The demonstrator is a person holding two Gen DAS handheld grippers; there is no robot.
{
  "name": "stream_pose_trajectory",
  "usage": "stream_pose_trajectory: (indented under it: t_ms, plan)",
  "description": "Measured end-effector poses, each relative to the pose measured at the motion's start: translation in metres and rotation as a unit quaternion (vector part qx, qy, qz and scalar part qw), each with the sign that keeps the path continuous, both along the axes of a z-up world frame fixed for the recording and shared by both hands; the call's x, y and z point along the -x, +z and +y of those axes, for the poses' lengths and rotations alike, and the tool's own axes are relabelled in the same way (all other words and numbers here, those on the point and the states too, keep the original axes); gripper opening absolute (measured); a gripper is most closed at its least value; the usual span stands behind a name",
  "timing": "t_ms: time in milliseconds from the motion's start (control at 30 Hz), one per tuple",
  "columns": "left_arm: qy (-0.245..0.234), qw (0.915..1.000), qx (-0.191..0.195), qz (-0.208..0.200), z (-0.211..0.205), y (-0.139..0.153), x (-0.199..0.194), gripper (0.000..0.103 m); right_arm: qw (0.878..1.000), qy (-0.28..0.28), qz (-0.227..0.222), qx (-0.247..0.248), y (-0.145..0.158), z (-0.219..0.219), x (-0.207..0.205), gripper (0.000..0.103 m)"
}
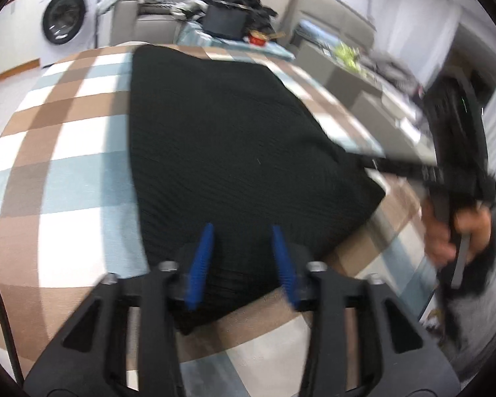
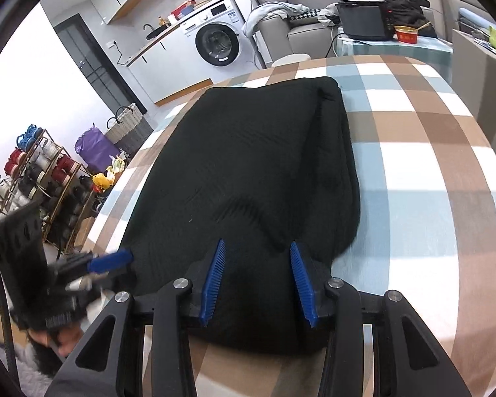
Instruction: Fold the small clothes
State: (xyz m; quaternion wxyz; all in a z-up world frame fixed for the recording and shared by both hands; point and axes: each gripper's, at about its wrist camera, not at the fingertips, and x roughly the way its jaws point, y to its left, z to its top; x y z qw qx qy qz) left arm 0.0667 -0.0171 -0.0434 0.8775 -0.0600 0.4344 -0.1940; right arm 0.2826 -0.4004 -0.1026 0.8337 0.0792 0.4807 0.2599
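Checked tablecloth [image 2: 413, 152] carries the folded black knit garment [image 2: 248, 165], soft and limp I judge, so with my left gripper [image 1: 243, 258] and right gripper [image 2: 258, 278] both parted and empty, I'd pinch its near corners.

The left wrist view is smeared by motion. In it the right claw [image 1: 373, 162] is a dark streak whose fingers cannot be told apart, and the hand [image 1: 446, 231] gripping it is a blur. The clutter on the far right, along a counter [image 1: 380, 99], is too smeared to name.

In the right wrist view the left claw [image 2: 115, 264] is blurred as well; only one blue pad [image 2: 110, 261] can be made out. The near edge of the black folded garment [image 2: 248, 178] is hidden behind the right claw's [image 2: 258, 248] own body. The checked surface [image 2: 430, 165] runs out of the picture on the right.
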Motion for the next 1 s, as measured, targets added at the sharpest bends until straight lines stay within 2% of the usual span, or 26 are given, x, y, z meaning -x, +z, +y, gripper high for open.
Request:
stream_pose_trajectory:
  t_ms: [100,167,200,233,267,400,467,533,567,700,833,900,933,1000]
  plan:
    - [-0.011,0.9997,-0.021,-0.009,-0.008,-0.004,0.004,0.045,1.0,0.001,0.03,-0.003,-0.015,-0.001,-0.008,0.042]
    - [-0.013,0.9997,-0.02,-0.008,-0.007,-0.004,0.005,0.045,1.0,0.009,0.025,-0.012,-0.014,-0.003,-0.002,0.038]
    - [-0.013,0.9998,-0.016,-0.006,-0.005,-0.004,0.005,0.045,0.999,0.02,0.024,-0.018,-0.012,-0.004,0.004,0.026]
    - [-0.013,0.9998,-0.012,-0.005,-0.003,-0.004,0.004,0.045,0.999,0.023,0.02,-0.023,-0.01,-0.005,0.008,0.019]
    - [-0.013,0.9999,-0.008,-0.003,-0.002,-0.004,0.004,0.045,0.999,0.023,0.014,-0.026,-0.006,-0.005,0.012,0.008]
    - [-0.013,0.9999,-0.006,0.0,0.001,-0.003,0.002,0.045,0.999,0.02,-0.03,-0.035,0.017,-0.006,0.029,0.005]
    - [-0.008,0.9999,-0.009,-0.002,0.004,0.0,0.003,0.045,0.999,0.018,-0.036,-0.019,0.02,-0.004,0.032,0.005]
    - [-0.003,1.0,-0.007,-0.002,0.009,0.0,0.005,0.045,1.0,0.01,-0.012,0.02,0.004,-0.003,0.028,0.005]
    - [-0.001,1.0,-0.006,-0.001,0.011,0.0,0.005,0.045,1.0,0.006,0.007,0.025,-0.005,-0.005,0.026,0.005]
    - [0.018,0.9998,-0.005,0.001,0.026,0.002,0.012,0.045,1.0,-0.001,0.014,0.011,-0.003,-0.019,0.032,0.013]
    - [0.041,0.9991,-0.001,0.001,0.041,0.005,0.005,0.045,1.0,0.002,0.017,0.023,-0.002,-0.029,0.042,0.016]
    - [0.052,0.9986,-0.007,0.001,0.046,0.006,-0.006,0.045,1.0,-0.007,0.015,0.023,0.001,-0.032,0.037,0.037]
    - [0.057,0.9984,-0.006,0.001,0.048,0.007,-0.013,0.045,0.999,-0.017,0.01,0.025,0.004,-0.033,0.032,0.042]
    - [0.066,0.9978,-0.007,-0.001,0.054,0.008,-0.033,0.048,0.999,-0.03,-0.003,0.02,0.012,-0.034,0.022,0.044]
